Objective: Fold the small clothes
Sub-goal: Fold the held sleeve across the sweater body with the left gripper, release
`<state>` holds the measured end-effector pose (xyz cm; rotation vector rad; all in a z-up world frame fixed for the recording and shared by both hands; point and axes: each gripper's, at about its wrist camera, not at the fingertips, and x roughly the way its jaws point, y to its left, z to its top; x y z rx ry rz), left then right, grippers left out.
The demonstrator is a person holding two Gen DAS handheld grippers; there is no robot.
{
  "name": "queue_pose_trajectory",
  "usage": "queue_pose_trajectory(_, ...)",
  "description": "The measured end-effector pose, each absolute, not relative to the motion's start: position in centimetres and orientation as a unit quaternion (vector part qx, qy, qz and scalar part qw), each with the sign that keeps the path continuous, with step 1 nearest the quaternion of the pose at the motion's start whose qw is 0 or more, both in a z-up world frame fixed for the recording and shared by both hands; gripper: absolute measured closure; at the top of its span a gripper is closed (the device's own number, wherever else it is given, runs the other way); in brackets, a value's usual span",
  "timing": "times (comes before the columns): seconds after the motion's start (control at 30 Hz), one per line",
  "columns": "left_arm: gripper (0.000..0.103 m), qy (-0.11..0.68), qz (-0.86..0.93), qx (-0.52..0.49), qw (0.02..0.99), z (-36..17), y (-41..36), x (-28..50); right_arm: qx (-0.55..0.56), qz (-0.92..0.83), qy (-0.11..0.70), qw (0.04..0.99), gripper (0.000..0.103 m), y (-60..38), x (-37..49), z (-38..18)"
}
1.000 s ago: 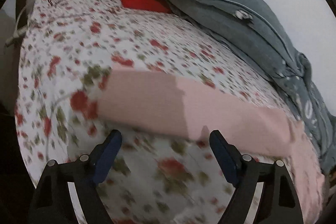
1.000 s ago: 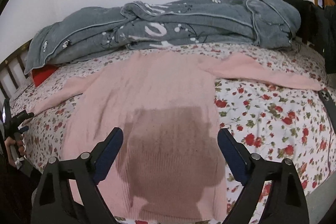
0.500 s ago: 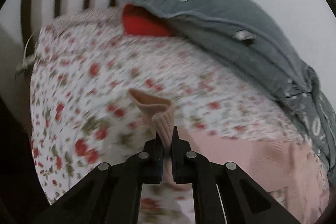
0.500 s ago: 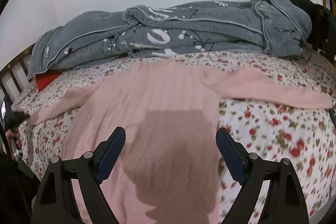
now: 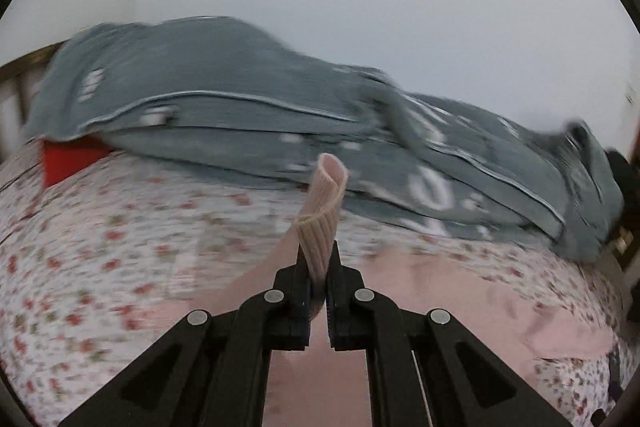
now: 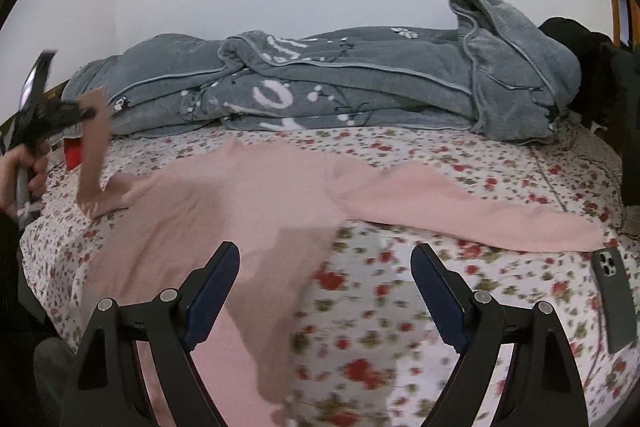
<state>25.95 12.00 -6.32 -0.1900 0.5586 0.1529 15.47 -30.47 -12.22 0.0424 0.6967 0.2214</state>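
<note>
Left wrist view: left gripper [image 5: 318, 277] clamps the cuff [image 5: 322, 219] of the pink sweater [image 6: 240, 195], lifted off the bed [image 6: 400, 307], likely to fold the sleeve inward. Right gripper [image 6: 326, 291] hovers, jaws apart, empty.

I count one pink sweater [image 6: 256, 203], one grey blanket [image 6: 340, 87], one phone [image 6: 614, 303]. One red item [image 5: 68, 157] far left, and my two grippers [image 5: 318, 267] [image 6: 325, 291].
</note>
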Motion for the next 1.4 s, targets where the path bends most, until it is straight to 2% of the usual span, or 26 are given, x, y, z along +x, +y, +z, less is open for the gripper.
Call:
queue_pose_trajectory(0.2,0.097,0.316,-0.011,-0.044,0.948,-9.3,-0.5,30.2,0.067,0.097,0.340,0.933,0.016,-34.7,15.3,-12.9)
queue_pose_trajectory(0.37,0.097,0.373,-0.074,-0.009,0.925,-14.8,-9.8,31.9,0.085,0.090,0.343,0.931,0.016,-36.8,15.2,-13.5)
queue_pose_trajectory(0.6,0.096,0.424,-0.112,0.008,0.899,-19.4,-15.1,32.4,0.088,0.089,0.361,0.924,0.016,-37.7,15.7,-14.8)
queue_pose_trajectory(0.63,0.088,0.431,-0.123,0.007,0.894,-19.7,-15.3,32.3,0.087,0.090,0.363,0.923,0.016,-37.5,15.8,-14.9)
queue_pose_trajectory(0.8,0.077,0.433,-0.134,-0.013,0.891,-18.5,-12.8,31.5,0.087,0.103,0.376,0.917,0.016,-36.0,16.7,-15.4)
queue_pose_trajectory(1.0,0.077,0.409,-0.057,-0.037,0.910,-16.5,-2.6,29.8,0.053,0.128,0.370,0.918,0.016,-32.1,17.4,-14.8)
queue_pose_trajectory(1.07,0.077,0.403,-0.026,-0.041,0.914,-16.3,0.6,29.3,0.039,0.136,0.365,0.920,0.023,-30.7,18.1,-14.6)
queue_pose_trajectory(1.1,0.075,0.402,-0.010,-0.043,0.914,-16.3,2.2,29.0,0.031,0.138,0.363,0.921,0.026,-30.0,18.6,-14.5)
queue_pose_trajectory(1.17,0.060,0.398,0.023,-0.056,0.915,-16.6,5.9,28.3,0.017,0.136,0.364,0.921,0.034,-28.6,20.0,-14.7)
queue_pose_trajectory(1.2,0.037,0.395,0.032,-0.065,0.916,-16.7,7.3,28.1,0.013,0.137,0.368,0.920,0.038,-28.0,20.7,-15.0)
queue_pose_trajectory(1.23,0.028,0.382,0.039,-0.080,0.920,-16.7,9.2,27.5,0.013,0.140,0.373,0.917,0.044,-27.5,21.3,-15.2)
queue_pose_trajectory(1.4,0.028,0.378,0.049,-0.110,0.918,-18.1,14.2,27.3,0.032,0.152,0.414,0.897,0.045,-26.9,22.7,-17.7)
